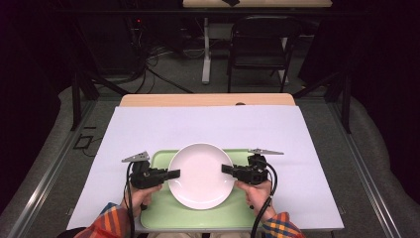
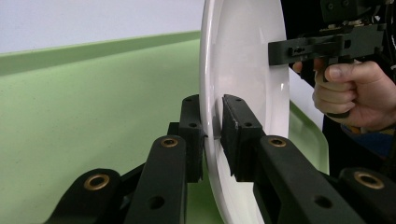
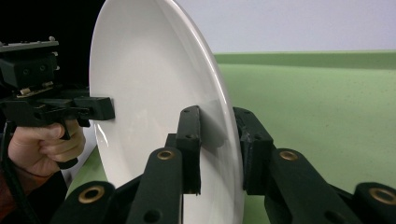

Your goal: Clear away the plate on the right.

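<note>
A round white plate (image 1: 200, 174) hangs flat, just over a light green tray (image 1: 158, 210) at the near edge of the table. My left gripper (image 1: 174, 173) is shut on the plate's left rim and my right gripper (image 1: 225, 169) is shut on its right rim. In the left gripper view the two jaws pinch the thin rim of the plate (image 2: 247, 70), one jaw under it and one above, with the tray (image 2: 93, 107) behind. The right gripper (image 2: 273, 51) and its hand (image 2: 350, 88) hold the far rim. The right gripper view mirrors this: plate (image 3: 149, 93), tray (image 3: 327, 107), left gripper (image 3: 109, 108).
A white sheet (image 1: 208, 124) covers the table, with a strip of wood (image 1: 208, 99) bare at the far edge. Beyond it stand a black folding chair (image 1: 260, 44) and a white table leg (image 1: 205, 49). Black frame struts (image 1: 77, 99) rise at both sides.
</note>
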`<state>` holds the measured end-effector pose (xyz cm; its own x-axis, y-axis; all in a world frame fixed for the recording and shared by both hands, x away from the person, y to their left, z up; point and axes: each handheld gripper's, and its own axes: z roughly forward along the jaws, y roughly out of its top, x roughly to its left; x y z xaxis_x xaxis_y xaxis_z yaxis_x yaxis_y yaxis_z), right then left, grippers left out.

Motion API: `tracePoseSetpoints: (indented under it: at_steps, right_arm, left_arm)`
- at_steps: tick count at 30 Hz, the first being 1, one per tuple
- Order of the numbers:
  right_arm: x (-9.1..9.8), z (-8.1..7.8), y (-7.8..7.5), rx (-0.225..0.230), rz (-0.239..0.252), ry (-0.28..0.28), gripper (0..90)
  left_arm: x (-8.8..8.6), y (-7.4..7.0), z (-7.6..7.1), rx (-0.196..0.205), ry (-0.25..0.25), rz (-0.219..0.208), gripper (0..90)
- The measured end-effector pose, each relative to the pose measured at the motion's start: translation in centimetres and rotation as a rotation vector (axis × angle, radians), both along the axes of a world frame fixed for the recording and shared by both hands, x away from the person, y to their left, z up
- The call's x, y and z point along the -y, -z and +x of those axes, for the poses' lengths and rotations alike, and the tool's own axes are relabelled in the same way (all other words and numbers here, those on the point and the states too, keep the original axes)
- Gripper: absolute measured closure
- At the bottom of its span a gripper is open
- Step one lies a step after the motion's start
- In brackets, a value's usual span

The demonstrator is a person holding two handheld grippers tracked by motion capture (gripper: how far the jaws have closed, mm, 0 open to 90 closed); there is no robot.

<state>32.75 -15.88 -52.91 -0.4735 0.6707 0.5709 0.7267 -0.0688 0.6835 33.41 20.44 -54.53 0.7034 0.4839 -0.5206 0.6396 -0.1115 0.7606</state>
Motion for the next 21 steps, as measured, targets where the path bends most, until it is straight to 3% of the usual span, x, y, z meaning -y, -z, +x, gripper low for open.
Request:
tracePoseSetpoints:
  at_steps: [12,21]
  right_arm:
    - [-0.1,0.6,0.9,-0.003,-0.06,0.005,70.9]
    - [-0.1,1.0,1.7,-0.016,-0.085,0.018,68.9]
  left_arm:
    - [0.5,0.7,1.0,-0.007,0.007,0.043,74.7]
    - [1.0,1.2,1.7,-0.036,-0.003,0.063,72.3]
